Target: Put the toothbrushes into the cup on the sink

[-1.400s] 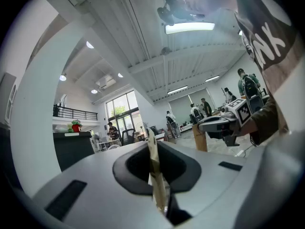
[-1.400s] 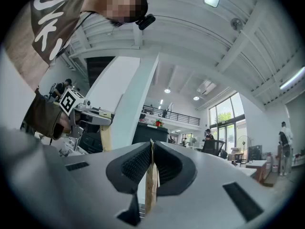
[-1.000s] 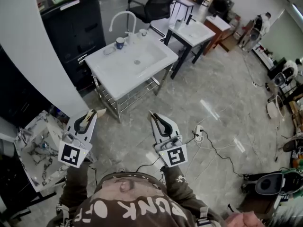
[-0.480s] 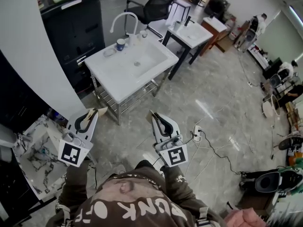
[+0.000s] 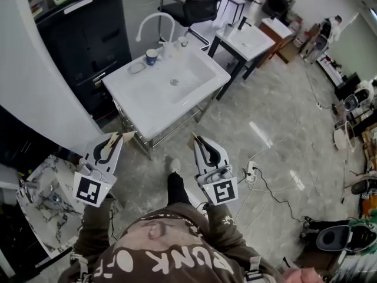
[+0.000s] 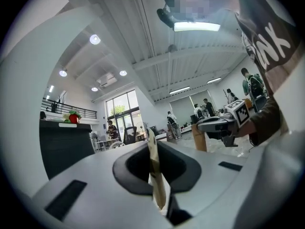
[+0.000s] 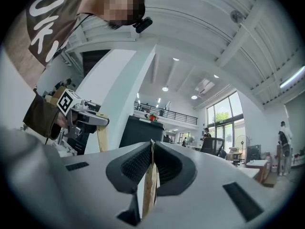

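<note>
Toothbrushes (image 6: 155, 175): one clamped in each closed tool, left tool (image 5: 116, 139) and right tool (image 5: 199, 140), short of the sink's (image 5: 147, 102) front edge. Cup (image 5: 152, 56) stands at its back edge, contents unclear. Shirt (image 5: 165, 258) reads "PUNK OFF".

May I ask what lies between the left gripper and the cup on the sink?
In the head view, the rim and bare top of the sink lie between the left gripper and the cup.

The cup (image 5: 151, 56) stands on the sink (image 5: 144, 108) beside the faucet (image 5: 154, 21), a chair (image 5: 197, 2) behind them.
</note>
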{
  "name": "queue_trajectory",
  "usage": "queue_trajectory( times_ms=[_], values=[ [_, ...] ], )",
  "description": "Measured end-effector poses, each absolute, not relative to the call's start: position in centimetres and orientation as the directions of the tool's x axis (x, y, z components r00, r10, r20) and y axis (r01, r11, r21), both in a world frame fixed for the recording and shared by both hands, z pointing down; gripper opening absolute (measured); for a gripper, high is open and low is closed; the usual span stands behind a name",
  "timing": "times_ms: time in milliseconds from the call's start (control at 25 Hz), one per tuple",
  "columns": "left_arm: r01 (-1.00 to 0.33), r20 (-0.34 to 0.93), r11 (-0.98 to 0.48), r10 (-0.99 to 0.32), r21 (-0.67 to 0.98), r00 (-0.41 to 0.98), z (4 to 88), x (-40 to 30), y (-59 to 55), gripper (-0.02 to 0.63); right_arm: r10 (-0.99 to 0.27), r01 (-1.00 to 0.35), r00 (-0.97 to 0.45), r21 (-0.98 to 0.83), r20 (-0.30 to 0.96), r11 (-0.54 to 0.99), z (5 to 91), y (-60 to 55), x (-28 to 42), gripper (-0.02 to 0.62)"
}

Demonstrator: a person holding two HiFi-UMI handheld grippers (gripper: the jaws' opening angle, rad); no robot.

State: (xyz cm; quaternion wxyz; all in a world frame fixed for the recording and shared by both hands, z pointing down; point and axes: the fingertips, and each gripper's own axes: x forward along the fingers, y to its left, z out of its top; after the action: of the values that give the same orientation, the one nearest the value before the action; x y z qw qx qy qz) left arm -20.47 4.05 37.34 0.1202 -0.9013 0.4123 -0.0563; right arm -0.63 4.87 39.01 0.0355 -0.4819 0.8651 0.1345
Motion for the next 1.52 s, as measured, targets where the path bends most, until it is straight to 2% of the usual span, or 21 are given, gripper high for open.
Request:
queue_trajectory(
  times_ms=[600,800,1080,1520],
  values=[
    [-0.797,0.082,-0.556,-0.829,-0.237,0.553,38.7,-13.3,-20.8,0.014,-0.759,-0.78,-0.625,0.186,-0.182,0.598,39.9,-28.6,7.4,0.032],
    [-0.809,0.105,-0.538,-0.842,-0.238,0.529,39.5,-12.1,-26.7,0.014,-0.744,-0.779,-0.627,0.191,-0.231,0.597,38.5,-40.8,8.8,0.032],
    [-0.825,0.145,-0.512,-0.859,-0.237,0.492,40.9,-11.7,-32.2,0.014,-0.713,-0.764,-0.645,0.199,-0.274,0.614,39.0,-55.3,7.9,0.032],
    [-0.832,0.195,-0.5,-0.865,-0.241,0.463,42.8,-11.9,-38.5,0.014,-0.734,-0.766,-0.641,0.124,-0.225,0.631,46.1,-69.0,5.5,0.032]
  ],
)
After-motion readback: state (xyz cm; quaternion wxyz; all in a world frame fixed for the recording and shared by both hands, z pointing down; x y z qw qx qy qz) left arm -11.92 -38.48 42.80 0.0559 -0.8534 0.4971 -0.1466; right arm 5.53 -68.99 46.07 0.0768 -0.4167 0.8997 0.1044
